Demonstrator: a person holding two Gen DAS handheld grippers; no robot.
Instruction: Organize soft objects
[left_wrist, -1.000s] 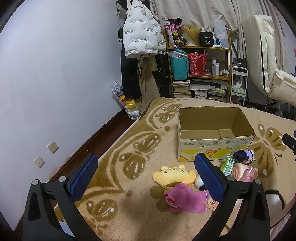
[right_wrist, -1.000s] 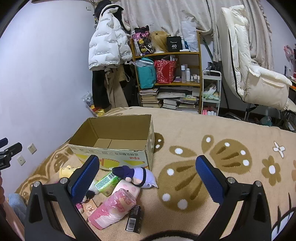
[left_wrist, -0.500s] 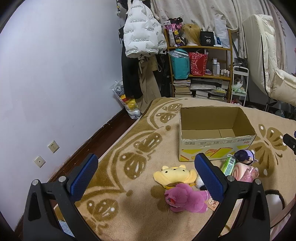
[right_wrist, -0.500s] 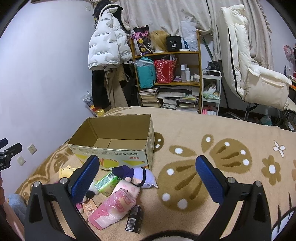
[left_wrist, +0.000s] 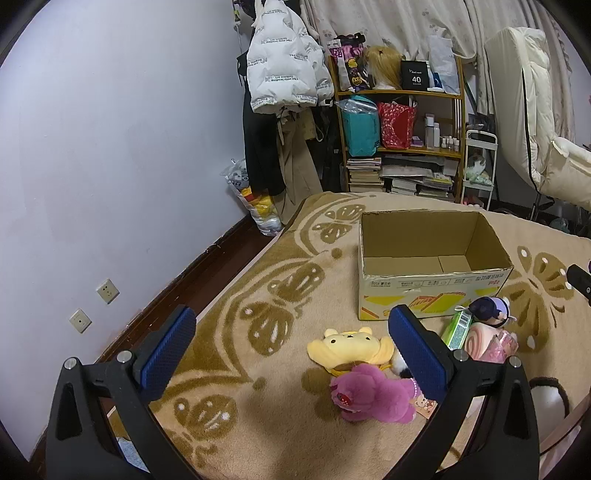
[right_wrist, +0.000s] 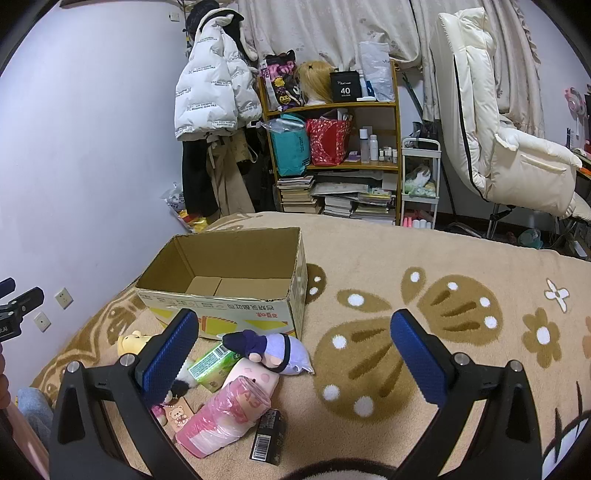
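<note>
Nothing is yet packed: both the left hand-held gripper (left_wrist: 291, 334) and right hand-held gripper (right_wrist: 295, 336) are held wide and empty. A descent onto the purple plush (left_wrist: 373, 393) is called for, then transfer into the cardboard box (left_wrist: 432, 280).

A cardboard box (right_wrist: 236, 280) sits open on a blanket (right_wrist: 406, 288). At the box's six o'clock side lies a cluster of items: a doll (right_wrist: 271, 350) nearest the box, a tissue pack (right_wrist: 214, 365) at its nine o'clock, two plush toys (left_wrist: 351, 345) (left_wrist: 373, 393) further left. A shelf (right_wrist: 332, 147) stands at twelve o'clock behind the box.
</note>
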